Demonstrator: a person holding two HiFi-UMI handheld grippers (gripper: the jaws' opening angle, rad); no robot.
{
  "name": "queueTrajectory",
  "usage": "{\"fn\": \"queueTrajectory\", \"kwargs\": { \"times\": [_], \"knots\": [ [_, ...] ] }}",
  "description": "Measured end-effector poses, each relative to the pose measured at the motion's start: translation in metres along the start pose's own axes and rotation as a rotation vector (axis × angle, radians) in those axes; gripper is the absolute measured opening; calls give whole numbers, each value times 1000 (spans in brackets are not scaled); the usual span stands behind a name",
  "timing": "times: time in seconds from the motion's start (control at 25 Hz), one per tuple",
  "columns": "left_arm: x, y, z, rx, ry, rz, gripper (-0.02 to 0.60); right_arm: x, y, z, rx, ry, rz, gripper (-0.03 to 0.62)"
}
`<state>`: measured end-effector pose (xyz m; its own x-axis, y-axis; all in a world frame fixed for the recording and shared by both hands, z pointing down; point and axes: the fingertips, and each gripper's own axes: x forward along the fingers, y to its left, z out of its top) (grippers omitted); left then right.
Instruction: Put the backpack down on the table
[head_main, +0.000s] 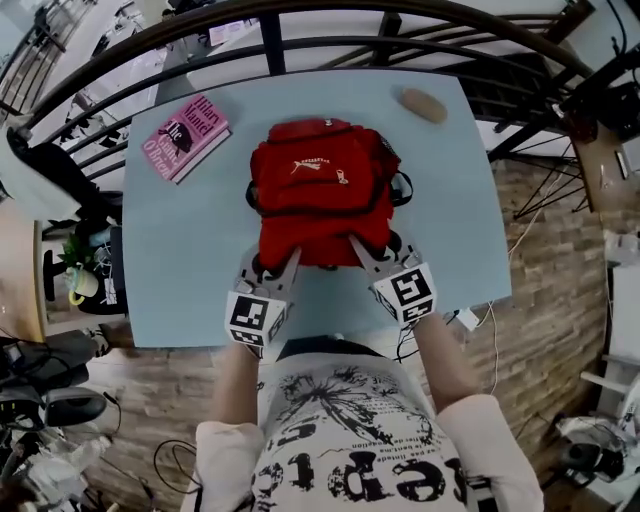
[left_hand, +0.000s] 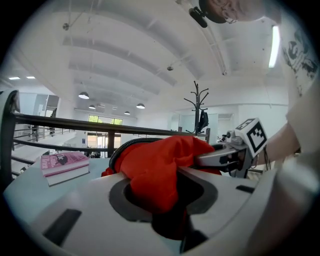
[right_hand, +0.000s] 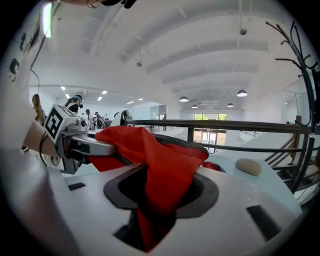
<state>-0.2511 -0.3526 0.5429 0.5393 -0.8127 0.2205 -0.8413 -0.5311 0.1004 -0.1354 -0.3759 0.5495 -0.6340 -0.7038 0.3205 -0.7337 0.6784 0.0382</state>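
Note:
A red backpack (head_main: 320, 185) lies flat on the light blue table (head_main: 190, 260), about midway across it. Both grippers are at its near edge. My left gripper (head_main: 283, 262) is at the near left corner and my right gripper (head_main: 362, 250) at the near right corner. In the left gripper view a bunch of red fabric (left_hand: 155, 170) sits between the jaws of my left gripper (left_hand: 160, 200), with a dark gap under it. In the right gripper view a fold of red fabric (right_hand: 165, 170) hangs loosely through my right gripper (right_hand: 160, 200), with dark space beside it.
A pink book (head_main: 186, 136) lies at the table's far left. A beige oval lump (head_main: 424, 104) rests at the far right corner. A dark railing (head_main: 300, 45) runs behind the table. The person stands at the near edge.

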Motion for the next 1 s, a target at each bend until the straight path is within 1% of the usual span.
{"fn": "queueTrajectory", "kwargs": {
  "times": [0.12,0.32,0.44,0.56,0.64,0.76,0.84,1.0],
  "knots": [
    [-4,-7,-26,-23,39,3,124,-5,5,-23,16,32,-11,170],
    [-9,-15,-60,-44,88,12,166,-12,8,-55,26,101,-5,203],
    [-13,-18,-74,-37,126,21,183,-15,10,-72,74,127,6,240],
    [-17,-18,-81,-23,148,43,217,-20,11,-80,146,121,14,285],
    [-21,-17,-83,-34,142,58,259,-24,13,-82,148,118,11,313],
    [-29,-17,-85,-49,135,72,279,-28,17,-85,141,127,13,352],
    [-33,-17,-88,-46,142,81,290,-32,19,-86,138,131,6,364],
    [-45,-19,-92,-36,143,108,296,-45,18,-86,122,118,-49,370]
  ]
}}
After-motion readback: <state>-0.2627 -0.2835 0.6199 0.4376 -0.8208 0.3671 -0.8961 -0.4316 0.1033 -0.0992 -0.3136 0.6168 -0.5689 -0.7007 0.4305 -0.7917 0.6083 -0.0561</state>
